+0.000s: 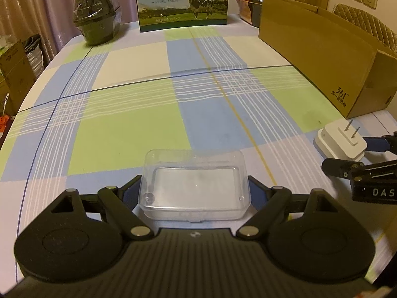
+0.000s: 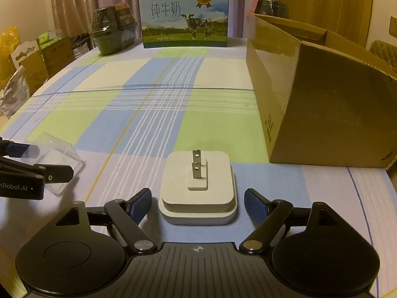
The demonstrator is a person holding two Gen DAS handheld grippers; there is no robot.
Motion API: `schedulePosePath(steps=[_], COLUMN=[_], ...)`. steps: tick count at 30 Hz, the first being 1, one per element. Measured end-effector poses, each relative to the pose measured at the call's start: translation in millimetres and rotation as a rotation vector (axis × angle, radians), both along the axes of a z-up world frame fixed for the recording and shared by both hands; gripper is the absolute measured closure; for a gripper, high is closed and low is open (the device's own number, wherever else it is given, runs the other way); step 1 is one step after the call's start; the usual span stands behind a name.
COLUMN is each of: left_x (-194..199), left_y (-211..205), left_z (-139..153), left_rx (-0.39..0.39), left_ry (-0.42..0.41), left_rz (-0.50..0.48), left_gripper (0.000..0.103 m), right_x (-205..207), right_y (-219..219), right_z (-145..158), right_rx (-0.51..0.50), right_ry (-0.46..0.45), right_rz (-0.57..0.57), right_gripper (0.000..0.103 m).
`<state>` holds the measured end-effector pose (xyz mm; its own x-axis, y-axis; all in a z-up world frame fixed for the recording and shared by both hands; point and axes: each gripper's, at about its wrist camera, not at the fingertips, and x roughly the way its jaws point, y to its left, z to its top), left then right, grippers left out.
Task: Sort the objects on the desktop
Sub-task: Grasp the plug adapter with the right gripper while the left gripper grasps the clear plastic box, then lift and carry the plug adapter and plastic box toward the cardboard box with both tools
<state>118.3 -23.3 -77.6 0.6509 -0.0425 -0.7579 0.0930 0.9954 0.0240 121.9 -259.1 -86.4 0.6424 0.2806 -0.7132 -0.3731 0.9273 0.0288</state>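
Note:
A clear plastic box (image 1: 196, 188) rests on the checked tablecloth (image 1: 129, 134), and my left gripper (image 1: 194, 183) is shut on it, with a finger against each short side and no gap showing. The right wrist view shows the same box (image 2: 62, 154) at the left edge. A white plug charger (image 2: 198, 191) lies on the cloth with its two prongs pointing up. It sits between the blue pads (image 2: 140, 203) of my right gripper (image 2: 198, 200), which is open with a gap on both sides. The left wrist view shows the charger (image 1: 340, 141) at the right edge.
A large open cardboard box (image 2: 322, 104) stands on the right side of the table, just beyond the charger. At the far edge are a milk carton (image 2: 184, 17) and black wrapped containers (image 2: 111, 32). Cartons and bags (image 2: 29, 64) are stacked off the table's left side.

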Motion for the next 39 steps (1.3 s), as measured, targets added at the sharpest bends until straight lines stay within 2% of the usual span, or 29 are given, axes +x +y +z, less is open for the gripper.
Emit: schedulePosePath(steps=[7, 8, 9, 22, 39], left_x=[-0.9, -1.5, -1.6, -8.4, -32.5], left_y=[1.4, 1.2, 0.7, -17.4, -44.0], left_z=[1.1, 1.4, 1.8, 15.0, 54.7], left_rx=[-0.01, -0.011, -0.014, -0.02, -0.068], left_ry=[0.003, 0.002, 0.003, -0.016, -0.029], left_rz=[0.028, 0.031, 0.031, -0.012, -0.004], left_gripper=[0.021, 0.021, 0.021, 0.021, 0.021], right_x=[0.2, 0.1, -0.5, -9.4, -35.5], right_y=[1.8, 2.0, 1.8, -3.4, -24.0], right_z=[-1.6, -1.8, -1.5, 24.2, 71.8], right_rx=[-0.011, -0.012, -0.015, 0.018, 0.071], right_ry=[-0.003, -0.005, -0.009, -0.03, -0.085], right_rz=[0.004, 0.003, 0.002, -0.01, -0.039], right_gripper=[0.024, 0.028, 0.041, 0.041, 0.041])
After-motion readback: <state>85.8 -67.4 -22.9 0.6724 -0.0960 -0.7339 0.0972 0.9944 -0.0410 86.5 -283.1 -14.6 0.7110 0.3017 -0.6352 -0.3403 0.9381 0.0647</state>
